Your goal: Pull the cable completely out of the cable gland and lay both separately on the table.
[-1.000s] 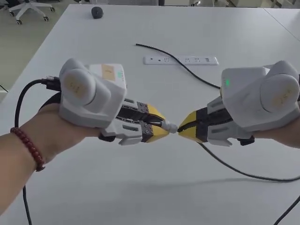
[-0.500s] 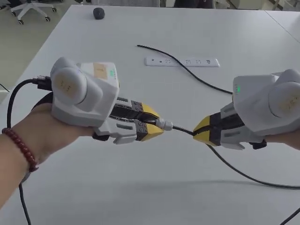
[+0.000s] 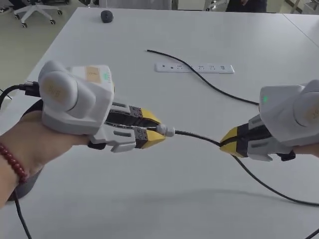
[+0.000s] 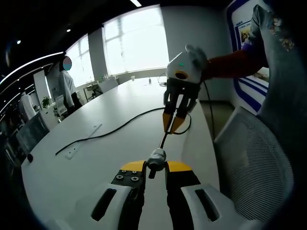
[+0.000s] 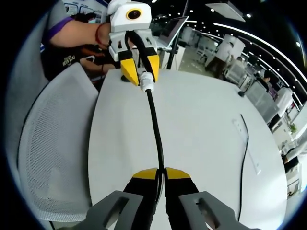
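Note:
A small white cable gland (image 3: 167, 131) is pinched between the yellow tips of my left gripper (image 3: 158, 133), which is shut on it above the white table (image 3: 164, 199). A black cable (image 3: 199, 137) runs out of the gland to my right gripper (image 3: 225, 145), shut on the cable about a hand's width away. Past that gripper the cable trails down to the right. In the left gripper view the gland (image 4: 156, 156) sits at my jaw tips and the cable (image 4: 163, 140) leads up to the right gripper (image 4: 169, 128). In the right gripper view the cable (image 5: 156, 129) stretches from my right gripper (image 5: 161, 172) to the gland (image 5: 146, 82).
A white power strip (image 3: 194, 67) lies further back on the table, with a second black cable (image 3: 209, 83) crossing beside it. A dark round object (image 3: 106, 16) sits at the far edge. A mesh chair (image 5: 48, 153) stands by the table's near side.
The two grippers have moved apart, left one leftwards and right one rightwards. A longer stretch of black cable now shows between the gland and the right gripper.

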Demonstrator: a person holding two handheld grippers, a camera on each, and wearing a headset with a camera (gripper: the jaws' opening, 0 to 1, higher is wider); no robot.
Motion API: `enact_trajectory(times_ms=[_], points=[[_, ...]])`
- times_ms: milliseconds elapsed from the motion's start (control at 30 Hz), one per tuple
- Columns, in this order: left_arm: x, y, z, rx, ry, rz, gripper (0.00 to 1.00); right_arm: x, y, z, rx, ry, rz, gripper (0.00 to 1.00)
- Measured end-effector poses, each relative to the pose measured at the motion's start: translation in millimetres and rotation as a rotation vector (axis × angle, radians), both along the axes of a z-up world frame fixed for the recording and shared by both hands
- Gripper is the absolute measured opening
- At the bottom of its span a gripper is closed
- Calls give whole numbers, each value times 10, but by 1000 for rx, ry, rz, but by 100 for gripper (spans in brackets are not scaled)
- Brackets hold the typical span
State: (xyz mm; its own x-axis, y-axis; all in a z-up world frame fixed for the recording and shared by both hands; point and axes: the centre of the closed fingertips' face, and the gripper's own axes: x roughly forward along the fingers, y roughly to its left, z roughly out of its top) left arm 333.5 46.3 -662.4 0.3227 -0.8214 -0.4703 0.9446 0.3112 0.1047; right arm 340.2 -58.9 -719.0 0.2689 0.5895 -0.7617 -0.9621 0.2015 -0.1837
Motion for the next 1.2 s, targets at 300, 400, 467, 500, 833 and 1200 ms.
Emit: enact_trajectory(times_ms=[300,400,467,500,833,1200], points=[[0,16,-18,1,1,10,16,40,-129,-47,-13,7,-26,0],[8,10,-18,1,0,12,16,71,-159,-50,-12,4,-37,0],[19,11,-21,1,0,14,16,104,-192,-56,-12,4,-49,0],[23,12,-23,2,1,16,16,108,-196,-58,-13,7,-49,0],[89,42,-5,-4,-1,28,16,243,-283,-109,-19,10,-103,0],[114,29,10,-15,-3,30,16,466,-389,-160,8,38,-220,0]])
